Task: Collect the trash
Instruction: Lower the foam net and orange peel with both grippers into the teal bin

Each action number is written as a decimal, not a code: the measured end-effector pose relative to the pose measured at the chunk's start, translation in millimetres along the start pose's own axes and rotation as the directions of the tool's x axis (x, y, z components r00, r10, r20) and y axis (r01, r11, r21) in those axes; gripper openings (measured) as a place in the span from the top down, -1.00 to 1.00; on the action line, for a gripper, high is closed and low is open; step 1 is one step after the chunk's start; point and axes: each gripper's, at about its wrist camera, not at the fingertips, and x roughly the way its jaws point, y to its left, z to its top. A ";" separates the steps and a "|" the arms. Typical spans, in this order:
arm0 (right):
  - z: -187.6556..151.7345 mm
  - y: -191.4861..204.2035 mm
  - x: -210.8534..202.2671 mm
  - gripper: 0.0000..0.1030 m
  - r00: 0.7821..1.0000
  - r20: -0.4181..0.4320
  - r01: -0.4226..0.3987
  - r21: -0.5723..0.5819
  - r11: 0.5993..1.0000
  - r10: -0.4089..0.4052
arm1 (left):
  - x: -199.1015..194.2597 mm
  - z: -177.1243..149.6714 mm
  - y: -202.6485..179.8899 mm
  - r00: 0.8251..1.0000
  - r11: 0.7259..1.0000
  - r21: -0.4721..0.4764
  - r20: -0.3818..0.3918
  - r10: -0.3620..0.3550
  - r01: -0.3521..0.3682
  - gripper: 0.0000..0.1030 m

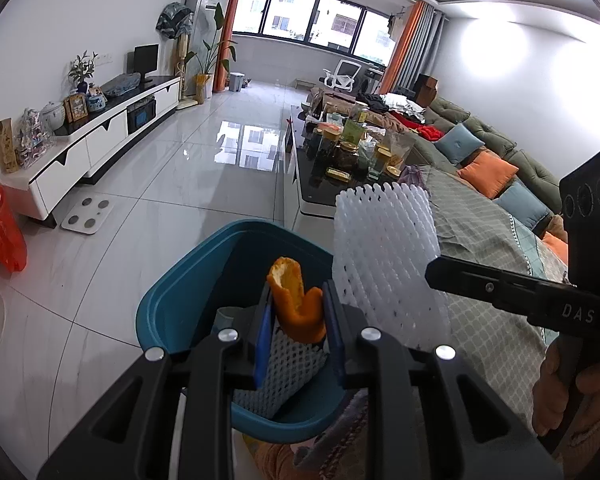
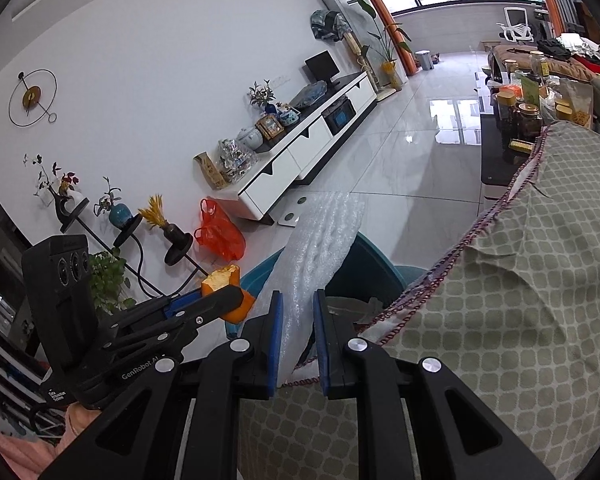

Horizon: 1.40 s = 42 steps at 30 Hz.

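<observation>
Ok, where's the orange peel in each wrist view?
Left wrist: orange peel at lower centre, clamped in the left gripper over the teal bin.
Right wrist: orange peel at lower left, in that gripper's jaws.
Shared landmark: red plastic bag on the floor.

Daylight came from the wide window (image 1: pixel 312 20) at the far end of the room and filled both views evenly, leaving soft, faint shadows. It mirrored as a bright patch of glare on the glossy floor tiles (image 1: pixel 244 148) and blew out a white hotspot on the right-hand wall (image 1: pixel 496 52). Both fisheye pictures bent straight lines strongly toward the rim and darkened to black at the corners, and the foam sheet (image 2: pixel 320 248) in the right wrist view looked washed out and soft, while the middle distance stayed sharp.
</observation>
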 end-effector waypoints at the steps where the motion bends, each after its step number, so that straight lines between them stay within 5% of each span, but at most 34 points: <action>1: 0.6 0.2 1.1 0.70 1.000 -0.002 0.001 -0.002 1.000 -0.001 | 0.8 0.0 0.6 1.000 1.000 -0.001 -0.001 0.003 -0.003 0.52; 42: -0.6 16.4 37.9 0.70 0.997 -0.075 0.015 -0.026 1.000 -0.017 | 22.1 -9.6 13.5 0.999 0.999 -0.044 -0.049 0.022 -0.024 0.52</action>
